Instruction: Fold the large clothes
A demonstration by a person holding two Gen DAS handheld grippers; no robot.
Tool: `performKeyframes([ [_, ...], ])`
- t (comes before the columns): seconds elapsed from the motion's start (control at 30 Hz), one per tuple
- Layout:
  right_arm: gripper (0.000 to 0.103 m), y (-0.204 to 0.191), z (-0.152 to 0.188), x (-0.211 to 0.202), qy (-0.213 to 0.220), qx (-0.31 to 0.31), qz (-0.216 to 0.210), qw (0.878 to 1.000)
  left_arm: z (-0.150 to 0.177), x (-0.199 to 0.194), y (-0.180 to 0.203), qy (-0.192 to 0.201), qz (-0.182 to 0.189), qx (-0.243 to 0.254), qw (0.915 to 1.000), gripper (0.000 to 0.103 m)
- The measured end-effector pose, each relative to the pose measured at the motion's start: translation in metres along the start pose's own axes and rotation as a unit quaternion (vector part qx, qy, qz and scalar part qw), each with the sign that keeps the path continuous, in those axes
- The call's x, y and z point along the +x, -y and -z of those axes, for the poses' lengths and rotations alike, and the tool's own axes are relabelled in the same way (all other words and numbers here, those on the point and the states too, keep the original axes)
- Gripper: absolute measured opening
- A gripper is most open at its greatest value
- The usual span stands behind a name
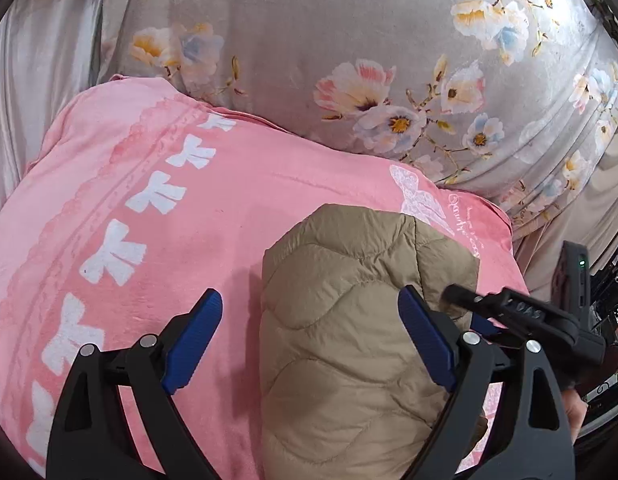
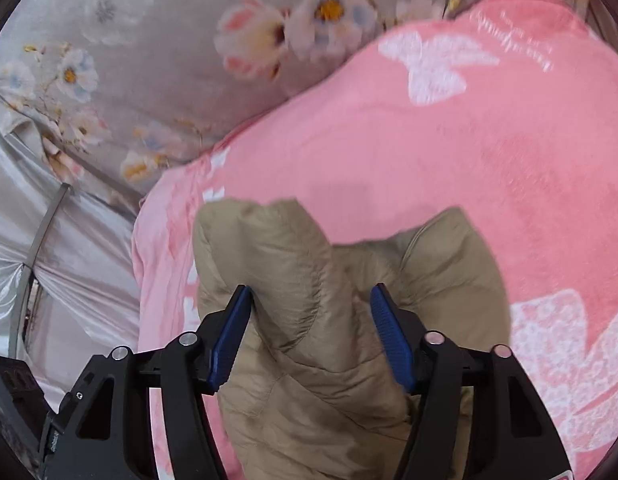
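A tan quilted puffer jacket lies folded into a compact bundle on a pink blanket. My left gripper is open, its blue pads wide apart just above the jacket's left part. The right gripper's black body reaches in from the right at the jacket's edge. In the right wrist view the jacket shows bunched folds, and my right gripper is open with its pads either side of a raised fold, the left pad touching the fabric.
The pink blanket with white bow prints covers the bed. A grey floral quilt lies behind it. Shiny grey fabric with a strap hangs at the bed's side.
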State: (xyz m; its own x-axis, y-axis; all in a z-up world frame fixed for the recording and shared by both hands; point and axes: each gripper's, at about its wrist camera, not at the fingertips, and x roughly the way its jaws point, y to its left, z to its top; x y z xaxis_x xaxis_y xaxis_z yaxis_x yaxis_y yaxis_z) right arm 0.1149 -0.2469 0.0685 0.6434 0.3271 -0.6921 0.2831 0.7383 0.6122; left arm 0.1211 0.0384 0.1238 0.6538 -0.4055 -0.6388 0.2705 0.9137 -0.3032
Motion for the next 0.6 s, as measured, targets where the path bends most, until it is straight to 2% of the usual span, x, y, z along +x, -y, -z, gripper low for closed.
performKeyframes([
  [0.03,0.023,0.005,-0.001,-0.001,0.001,0.006,-0.009,1.0,0.0,0.004,0.002,-0.005,0.001,0.003,1.0,0.087],
  [0.07,0.017,0.008,0.0,-0.004,0.005,0.009,-0.013,1.0,0.001,0.008,0.006,-0.009,0.002,0.006,0.9999,0.087],
  [0.13,0.014,0.019,0.001,-0.02,0.029,0.008,-0.006,1.0,0.001,0.014,0.014,-0.014,0.003,0.016,0.9998,0.087],
  [0.27,0.013,0.043,0.012,-0.03,0.067,-0.02,0.068,0.995,0.007,0.035,0.04,-0.027,0.004,0.039,0.9989,0.087],
  [0.33,0.013,0.057,0.018,-0.023,0.069,-0.03,0.098,0.992,0.012,0.051,0.053,-0.042,0.004,0.046,0.998,0.087],
  [0.5,0.013,0.076,0.028,-0.011,0.082,-0.056,0.139,0.985,0.034,0.095,0.078,-0.081,-0.014,0.063,0.9946,0.087],
  [0.6,0.014,0.08,0.031,-0.006,0.084,-0.067,0.146,0.983,0.047,0.117,0.082,-0.098,-0.028,0.066,0.9927,0.087],
])
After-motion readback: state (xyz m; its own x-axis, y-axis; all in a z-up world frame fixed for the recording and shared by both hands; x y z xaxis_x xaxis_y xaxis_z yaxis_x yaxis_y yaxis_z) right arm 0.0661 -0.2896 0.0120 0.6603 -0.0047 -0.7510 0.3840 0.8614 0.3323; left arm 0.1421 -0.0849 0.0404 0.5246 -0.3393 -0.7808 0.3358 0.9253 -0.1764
